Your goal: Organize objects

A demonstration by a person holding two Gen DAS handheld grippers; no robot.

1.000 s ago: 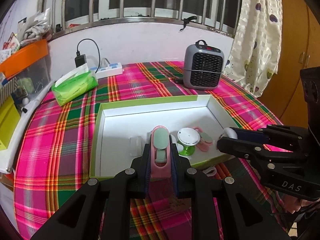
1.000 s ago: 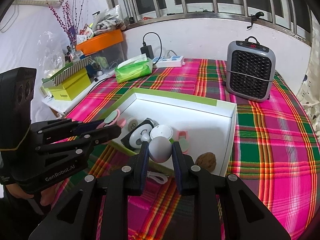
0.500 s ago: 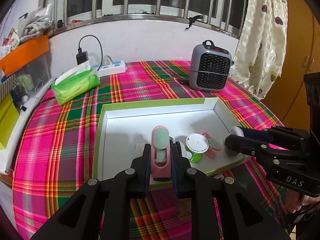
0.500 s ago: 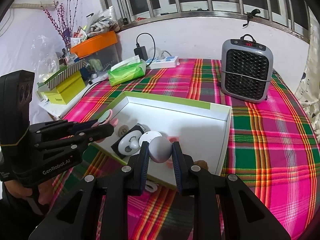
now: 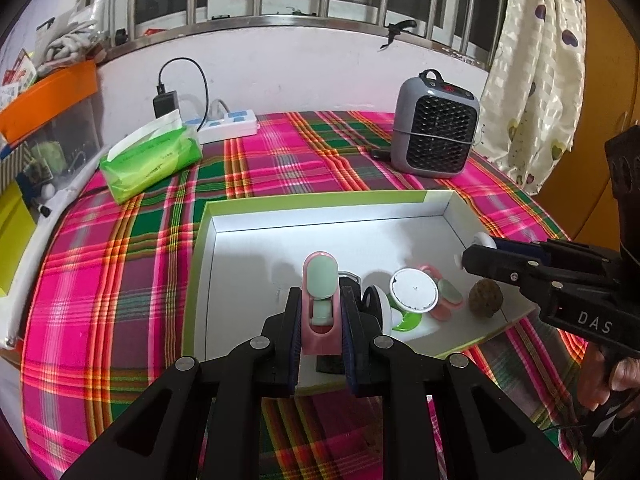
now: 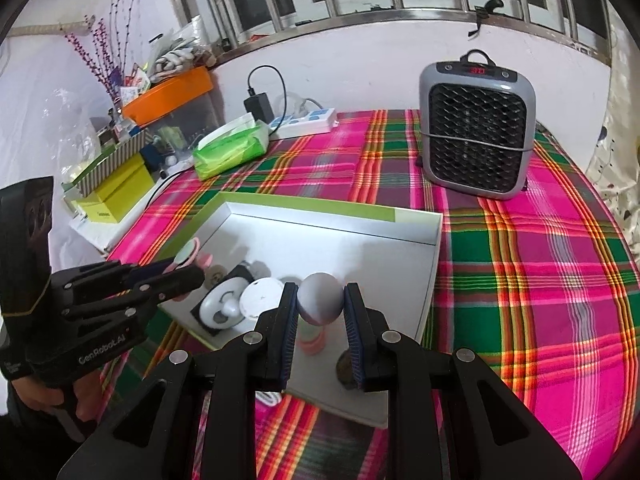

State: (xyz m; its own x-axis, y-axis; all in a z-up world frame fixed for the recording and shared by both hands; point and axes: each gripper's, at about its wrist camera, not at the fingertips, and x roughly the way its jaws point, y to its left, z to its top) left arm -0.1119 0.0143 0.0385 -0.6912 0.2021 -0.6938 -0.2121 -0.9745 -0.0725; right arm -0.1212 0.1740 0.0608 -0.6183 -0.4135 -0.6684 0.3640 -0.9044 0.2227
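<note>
Pink-and-green clip [image 5: 320, 300] held upright lengthwise in left gripper [image 5: 320, 316], above white box [image 5: 320, 216]

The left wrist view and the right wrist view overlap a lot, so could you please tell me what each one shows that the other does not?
Only the left wrist view shows the curtain and the whole walnut. Only the right wrist view shows the purple twigs and the striped box. Both show the white tray, heater, tissue pack, pink clip in the left gripper and grey ball in the right gripper.
</note>
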